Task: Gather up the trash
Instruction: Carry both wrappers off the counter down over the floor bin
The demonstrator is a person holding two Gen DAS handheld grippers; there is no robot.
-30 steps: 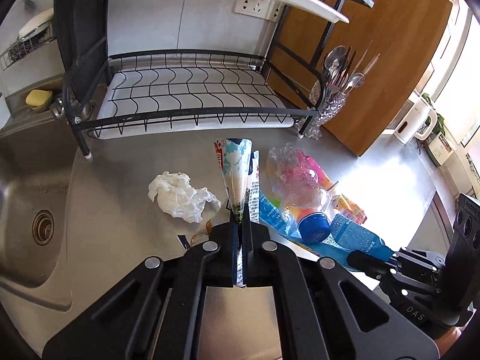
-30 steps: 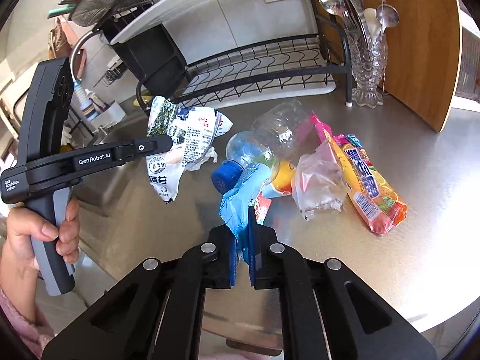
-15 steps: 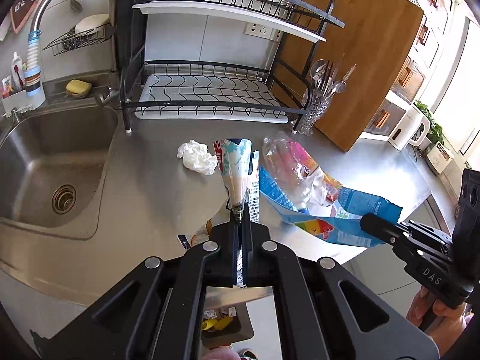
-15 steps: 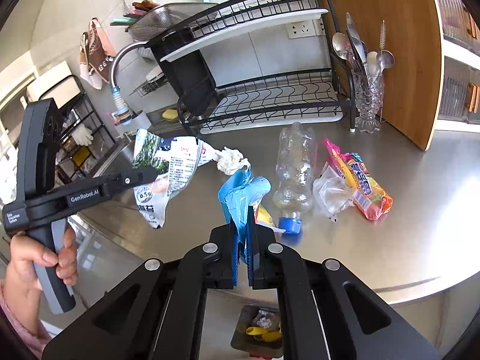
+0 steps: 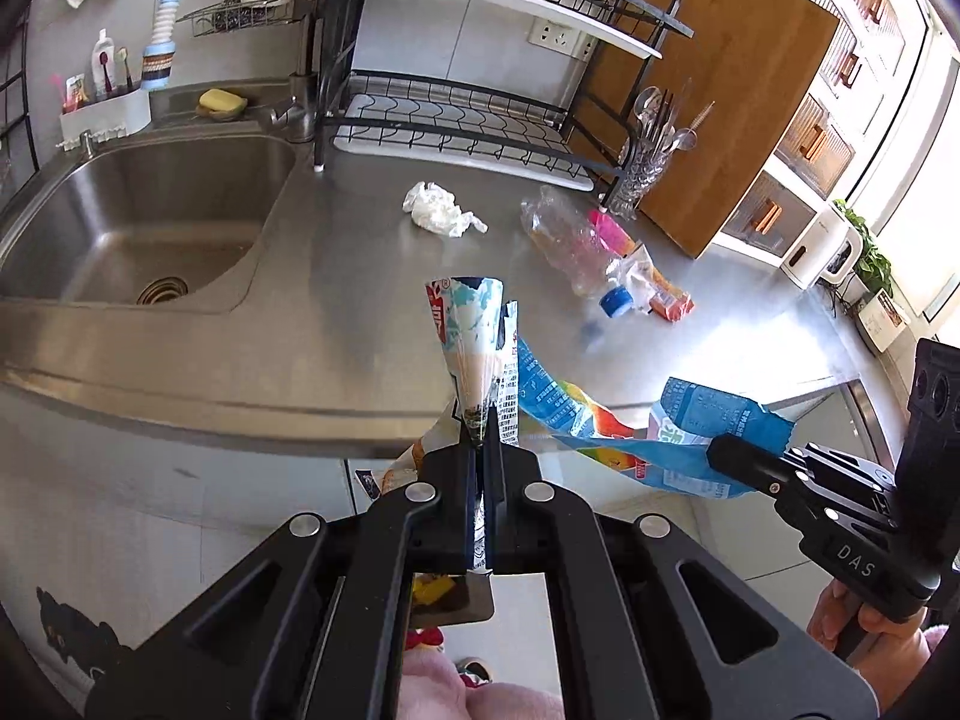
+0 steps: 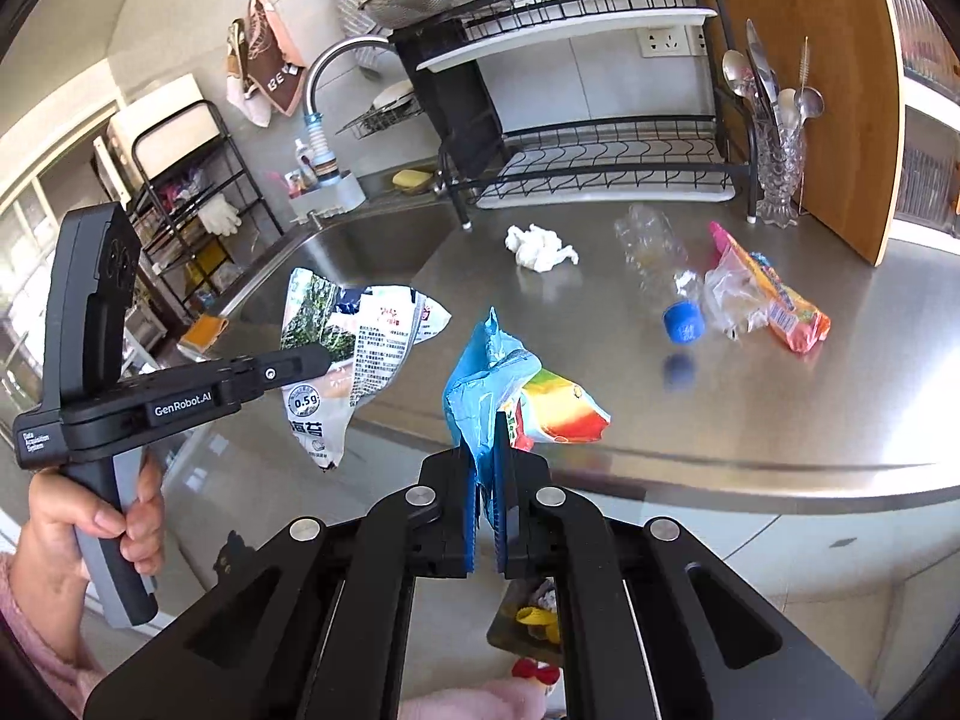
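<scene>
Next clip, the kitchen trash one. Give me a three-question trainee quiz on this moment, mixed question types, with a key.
1. True or false: the left gripper is shut on a white seaweed packet.
2. Multiple choice: the right gripper holds which item? A) crumpled tissue B) blue snack wrapper C) plastic bottle
3. Fill in: the clear plastic bottle lies on the counter with its ____ cap on.

Key: 1. True. 2. B, the blue snack wrapper; the crumpled tissue is on the counter. 3. Blue; the blue cap points toward the counter's front edge.
</scene>
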